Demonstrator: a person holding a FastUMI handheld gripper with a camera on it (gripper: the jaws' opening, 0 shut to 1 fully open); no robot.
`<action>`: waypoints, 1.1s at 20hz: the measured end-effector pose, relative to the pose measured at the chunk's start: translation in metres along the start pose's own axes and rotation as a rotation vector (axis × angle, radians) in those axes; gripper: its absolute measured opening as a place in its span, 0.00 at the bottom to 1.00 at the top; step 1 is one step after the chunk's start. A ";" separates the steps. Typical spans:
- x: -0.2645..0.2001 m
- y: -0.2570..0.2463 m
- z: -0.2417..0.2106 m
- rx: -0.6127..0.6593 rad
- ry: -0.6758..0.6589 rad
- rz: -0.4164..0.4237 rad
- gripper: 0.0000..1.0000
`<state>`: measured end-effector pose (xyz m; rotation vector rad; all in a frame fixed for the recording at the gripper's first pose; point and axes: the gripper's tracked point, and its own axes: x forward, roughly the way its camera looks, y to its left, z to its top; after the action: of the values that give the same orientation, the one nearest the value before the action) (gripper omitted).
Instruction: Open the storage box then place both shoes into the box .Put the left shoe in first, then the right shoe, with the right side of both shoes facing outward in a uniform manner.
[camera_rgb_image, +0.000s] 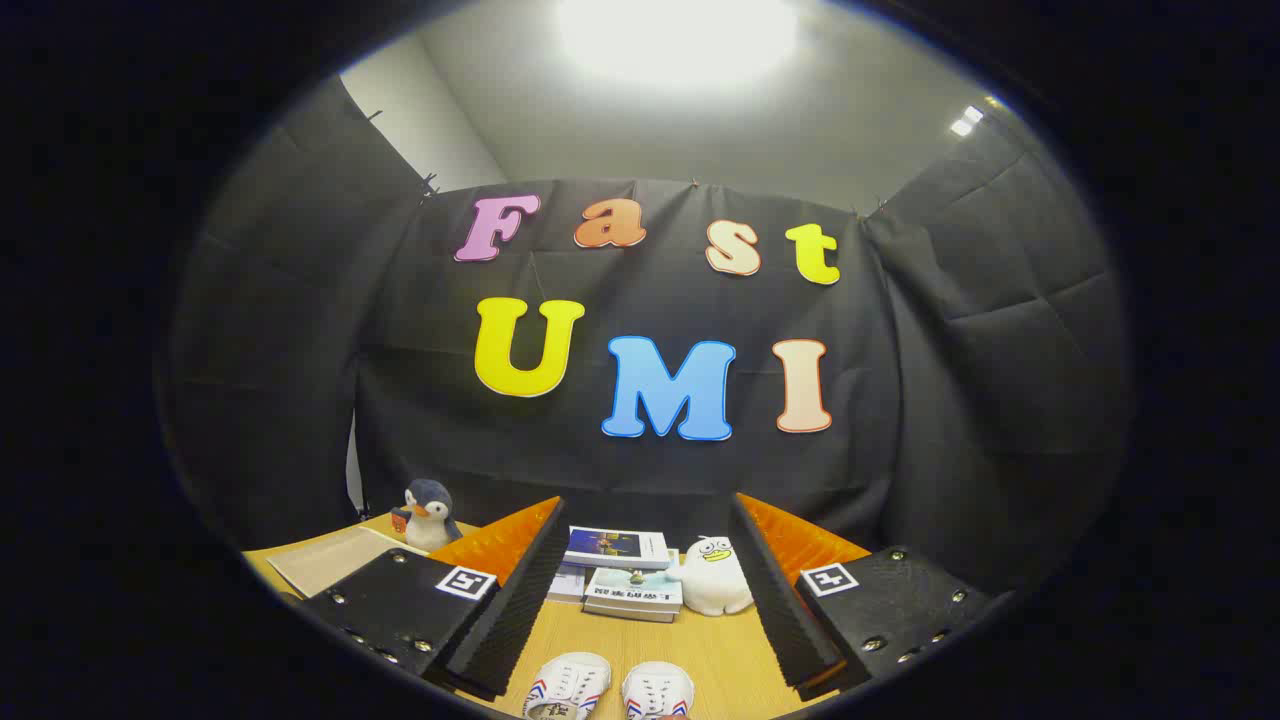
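Two white canvas shoes with red and blue side stripes sit on the pale wooden worktop (720, 650), but starting from the left: a sheet of beige paper (335, 560) lies flat near the worktop's left corner, and just beyond it stands a small dark-blue and white plush penguin (428, 513) against the black cloth wall. Next come the jaws of the gripper (650, 575), spread wide apart and holding nothing. Between them, close in, the left-hand white shoe (568, 688) and the right-hand white shoe (657, 692) lie side by side, nearly touching, toes pointing away. Farther off, still between the fingers, rests a low stack of books with illustrated covers (620, 575), the topmost one set a bit to the left. Just beside the stack, on its right, stands a white plush duck with a yellow bill (712, 577), touching the books.
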<state>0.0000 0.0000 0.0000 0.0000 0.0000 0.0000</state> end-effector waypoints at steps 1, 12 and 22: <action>0.000 0.001 0.000 0.013 -0.001 0.005 0.95; -0.005 0.003 -0.013 0.032 0.018 0.016 0.95; -0.008 0.032 -0.025 0.073 0.037 0.088 0.95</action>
<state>-0.0077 0.0323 -0.0246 0.0731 0.0371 0.0878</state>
